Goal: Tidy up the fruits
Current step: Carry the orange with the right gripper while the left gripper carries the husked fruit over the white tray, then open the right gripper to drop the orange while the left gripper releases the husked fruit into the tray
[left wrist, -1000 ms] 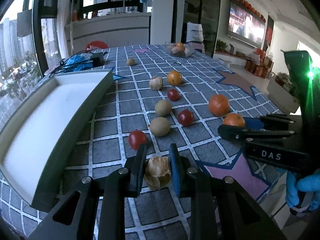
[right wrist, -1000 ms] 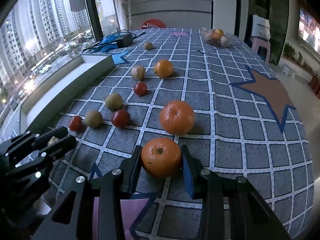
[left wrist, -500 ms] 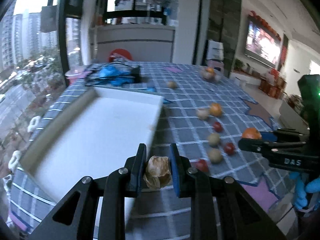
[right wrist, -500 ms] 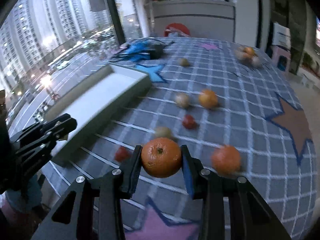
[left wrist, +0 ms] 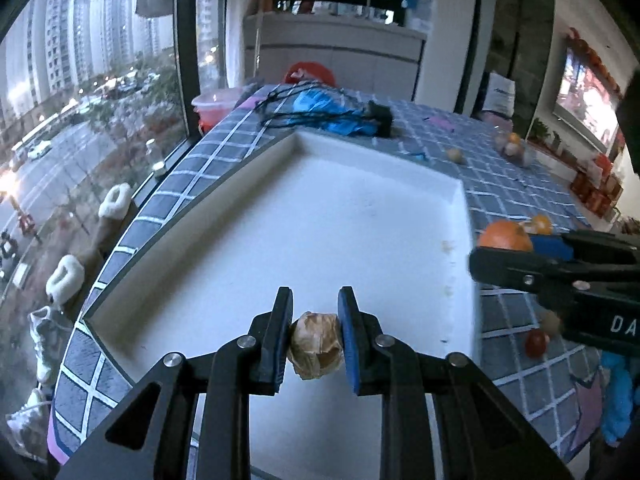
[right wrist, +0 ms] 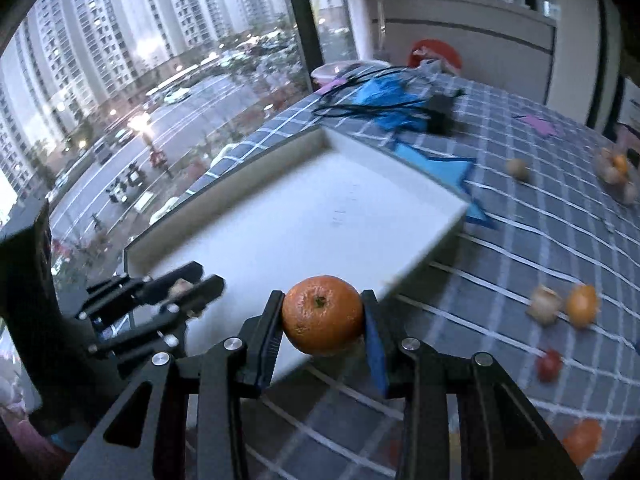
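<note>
We are carrying two fruits at once toward the white tray [left wrist: 248, 216]. The left tool [left wrist: 314, 340] is clamped on a husked, papery brown fruit [left wrist: 316, 346], possibly a physalis, and it is hanging above the near part of the tray floor, not touching it. The pads are pressing the husk from both sides, which we judge keeps so light a thing from rolling out while the tool is tilting downward.

The right tool [right wrist: 323, 322] is gripping an orange [right wrist: 323, 314] across its middle, stem end facing the camera; it is sitting over the tray's near right edge, partly above the checked tablecloth [right wrist: 520, 240], so it is not fully over the tray.

The tray is holding no fruit that we can see; only a few small marks are showing on its floor.

Loose fruit is lying on the table to the right of the tray: another orange [right wrist: 582, 306] just beside a second husked fruit [right wrist: 544, 304], a small red fruit [right wrist: 550, 365], an orange at the near edge [right wrist: 582, 438], and a pale round one farther back [right wrist: 517, 168]. A clear bag or dish with more fruit [right wrist: 614, 168] is sitting at the far side; its contents are too blurred to sort.

We judge the task is barely begun, with the release of these two coming next.
</note>
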`<state>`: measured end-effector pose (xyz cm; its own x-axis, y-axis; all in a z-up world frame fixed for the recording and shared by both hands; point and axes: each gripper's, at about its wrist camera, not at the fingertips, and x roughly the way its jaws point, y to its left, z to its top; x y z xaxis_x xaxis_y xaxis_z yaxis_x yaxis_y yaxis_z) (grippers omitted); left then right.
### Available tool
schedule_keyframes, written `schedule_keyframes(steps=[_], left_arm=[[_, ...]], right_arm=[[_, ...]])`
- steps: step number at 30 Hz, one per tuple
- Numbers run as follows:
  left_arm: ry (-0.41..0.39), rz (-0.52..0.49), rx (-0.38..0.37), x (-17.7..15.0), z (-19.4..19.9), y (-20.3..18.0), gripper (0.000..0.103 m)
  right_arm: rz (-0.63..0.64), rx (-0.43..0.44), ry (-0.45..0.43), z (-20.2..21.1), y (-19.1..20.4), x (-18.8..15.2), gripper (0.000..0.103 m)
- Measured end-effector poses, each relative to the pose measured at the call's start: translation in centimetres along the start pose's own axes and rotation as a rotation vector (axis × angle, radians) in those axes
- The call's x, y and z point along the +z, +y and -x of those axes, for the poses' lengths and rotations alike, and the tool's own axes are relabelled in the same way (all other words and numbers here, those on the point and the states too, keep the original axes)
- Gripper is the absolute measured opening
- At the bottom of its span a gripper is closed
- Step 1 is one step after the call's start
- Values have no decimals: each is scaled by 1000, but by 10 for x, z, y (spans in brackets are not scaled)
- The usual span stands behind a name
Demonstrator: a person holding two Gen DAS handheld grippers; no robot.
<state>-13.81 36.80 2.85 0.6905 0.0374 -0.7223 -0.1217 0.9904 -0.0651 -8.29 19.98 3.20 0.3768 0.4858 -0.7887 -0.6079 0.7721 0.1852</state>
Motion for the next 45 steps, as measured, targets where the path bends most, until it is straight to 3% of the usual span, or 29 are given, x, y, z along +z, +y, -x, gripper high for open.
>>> schedule_keyframes(steps=[4, 11, 12, 13, 14, 15, 16, 17, 18, 19, 23, 29, 37, 45], left_arm=[[53, 36, -1, -4, -14, 8, 25], [32, -1, 20, -11, -11, -4, 26], [28, -7, 27, -12, -10, -5, 26], [25, -7, 29, -12, -9, -5, 27], [24, -3, 23, -13, -9, -5, 28], [25, 1, 15, -12, -8, -4, 35], [28, 9, 6, -12, -7, -3, 49], [24, 14, 10, -12, -6, -3, 58], [13, 15, 25, -12, -3, -3, 73], [-10, 10, 49, -12, 3, -4, 79], [-61, -39, 89, -10, 22, -14, 81], [-89, -105, -16, -13, 47, -53, 83], [-59, -261, -145, -31, 54, -131, 84], [0, -344, -156, -61, 41, -178, 84]], right_arm=[[25, -6, 50, -24, 11, 5, 39], [69, -47, 77, -36, 16, 5, 42], [78, -45, 79, -36, 17, 5, 52], [87, -46, 75, -35, 18, 5, 72], [94, -49, 62, -33, 19, 5, 83], [106, -62, 37, -29, 20, 6, 97], [116, -75, 17, -25, 21, 7, 99], [129, -89, -5, -18, 23, 7, 99], [133, -98, -17, -13, 23, 8, 99], [129, -106, -32, -7, 23, 9, 99], [90, -133, -97, 24, 9, 5, 102], [44, -181, -132, 61, -23, -21, 102], [-94, -298, -135, 112, -91, -90, 102], [-267, -398, -128, 156, -148, -178, 102]])
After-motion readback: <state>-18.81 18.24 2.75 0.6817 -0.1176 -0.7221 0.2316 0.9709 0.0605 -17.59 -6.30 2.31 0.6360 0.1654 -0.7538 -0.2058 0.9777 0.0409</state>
